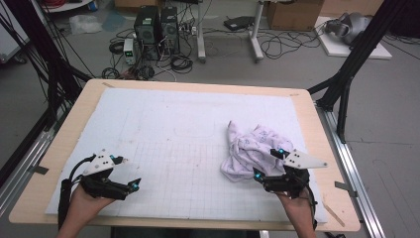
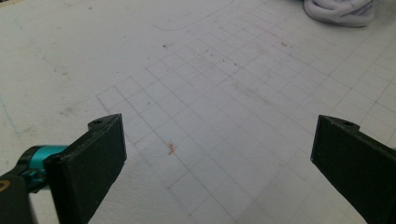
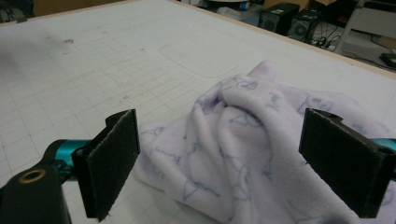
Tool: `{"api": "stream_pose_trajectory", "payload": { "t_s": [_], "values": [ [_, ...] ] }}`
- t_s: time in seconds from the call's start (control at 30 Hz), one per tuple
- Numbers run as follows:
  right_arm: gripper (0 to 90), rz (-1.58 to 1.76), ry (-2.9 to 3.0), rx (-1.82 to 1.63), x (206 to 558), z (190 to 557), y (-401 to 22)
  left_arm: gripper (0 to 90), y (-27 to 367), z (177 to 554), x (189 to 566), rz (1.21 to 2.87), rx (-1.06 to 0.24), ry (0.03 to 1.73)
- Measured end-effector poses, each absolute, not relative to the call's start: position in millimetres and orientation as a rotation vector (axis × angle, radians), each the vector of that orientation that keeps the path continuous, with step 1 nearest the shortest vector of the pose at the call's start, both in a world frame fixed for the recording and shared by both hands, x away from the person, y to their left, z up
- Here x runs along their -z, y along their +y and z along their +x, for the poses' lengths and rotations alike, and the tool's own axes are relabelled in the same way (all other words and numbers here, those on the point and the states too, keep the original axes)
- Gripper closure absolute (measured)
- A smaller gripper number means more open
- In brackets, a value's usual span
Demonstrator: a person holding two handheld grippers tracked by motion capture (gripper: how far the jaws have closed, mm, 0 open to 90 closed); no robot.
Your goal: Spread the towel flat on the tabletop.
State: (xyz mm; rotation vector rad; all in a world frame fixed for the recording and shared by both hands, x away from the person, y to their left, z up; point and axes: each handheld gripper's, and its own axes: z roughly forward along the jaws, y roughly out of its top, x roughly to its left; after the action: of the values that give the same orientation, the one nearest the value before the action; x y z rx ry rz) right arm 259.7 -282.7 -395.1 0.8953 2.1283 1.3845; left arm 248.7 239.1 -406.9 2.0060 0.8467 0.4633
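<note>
So the crumpled lilac cloth [image 1: 250, 147] sits on the right side of the table [image 1: 59, 144], bunched up right in front of the right gripper [image 1: 269, 164]. Its fingers [image 3: 112, 161] are spread wide with the near edge of the cloth between them, gripping nothing. The left gripper [image 1: 130, 173] is well away over bare white mat [image 2: 196, 84], fingers wide too.

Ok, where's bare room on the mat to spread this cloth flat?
Bare mat runs from the crumpled cloth across to the left gripper, and toward the far edge. The crowded spot is by the right gripper, at the cloth.
</note>
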Motion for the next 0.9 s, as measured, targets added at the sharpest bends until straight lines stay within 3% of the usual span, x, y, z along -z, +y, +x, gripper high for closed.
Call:
{"api": "stream_pose_trajectory", "payload": {
  "t_s": [0.33,0.6,0.9],
  "values": [
    [11.5,0.923,2.201,-1.328,382,293,-290,3.8,242,252,409,2.007,-0.468,0.858],
    [11.5,0.961,2.322,-1.236,404,322,-277,3.8,241,254,411,2.016,-0.459,0.861],
    [10.0,0.945,2.407,-1.113,416,329,-264,3.8,237,254,413,2.025,-0.454,0.853]
  ]
}}
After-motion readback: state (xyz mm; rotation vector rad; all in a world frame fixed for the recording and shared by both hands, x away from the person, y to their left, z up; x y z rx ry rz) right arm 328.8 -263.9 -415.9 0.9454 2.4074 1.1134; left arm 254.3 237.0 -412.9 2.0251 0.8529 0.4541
